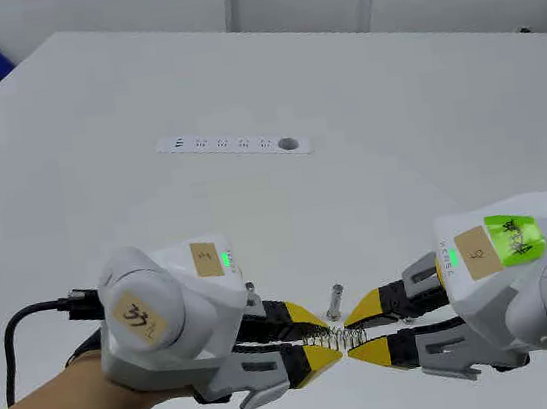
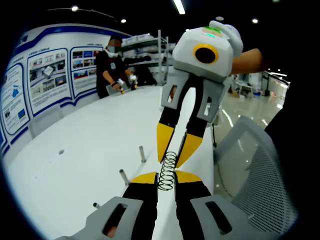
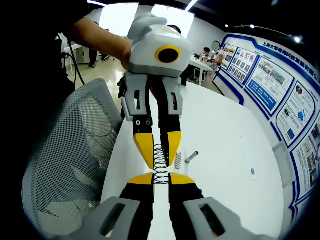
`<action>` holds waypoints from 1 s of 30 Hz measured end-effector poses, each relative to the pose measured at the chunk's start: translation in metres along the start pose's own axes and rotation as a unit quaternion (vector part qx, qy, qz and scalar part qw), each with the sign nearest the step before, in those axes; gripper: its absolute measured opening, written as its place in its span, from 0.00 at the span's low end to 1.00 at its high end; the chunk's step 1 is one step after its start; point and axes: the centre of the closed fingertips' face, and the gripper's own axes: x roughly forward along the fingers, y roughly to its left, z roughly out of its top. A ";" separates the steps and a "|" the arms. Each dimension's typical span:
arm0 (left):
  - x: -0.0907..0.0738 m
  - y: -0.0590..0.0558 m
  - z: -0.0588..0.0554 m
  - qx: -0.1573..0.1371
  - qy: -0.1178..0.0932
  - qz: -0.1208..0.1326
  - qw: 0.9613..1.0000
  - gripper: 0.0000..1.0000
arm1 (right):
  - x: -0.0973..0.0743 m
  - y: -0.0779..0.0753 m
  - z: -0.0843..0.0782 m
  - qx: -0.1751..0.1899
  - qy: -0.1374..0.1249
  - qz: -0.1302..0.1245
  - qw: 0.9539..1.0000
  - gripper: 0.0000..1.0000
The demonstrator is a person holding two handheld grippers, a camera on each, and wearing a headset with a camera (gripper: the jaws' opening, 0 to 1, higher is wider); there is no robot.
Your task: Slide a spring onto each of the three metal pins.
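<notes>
While fingers of the left gripper [image 1: 322, 345] and right gripper [image 1: 364, 336] are pinching one spring [image 1: 337, 337], uneven pulling is probably risking flicking it away.

Shiny metal spring [image 1: 333, 338], matt white table [image 1: 238, 88], glossy yellow plastic fingers [image 1: 319, 359].

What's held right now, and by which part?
One spring, gripped at both ends: the left gripper on one end, the right gripper on the other.
</notes>
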 end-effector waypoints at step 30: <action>-0.005 -0.008 0.013 0.046 -0.015 -0.029 0.998 0.10 | -0.012 0.002 0.006 0.045 -0.040 0.039 0.997 0.11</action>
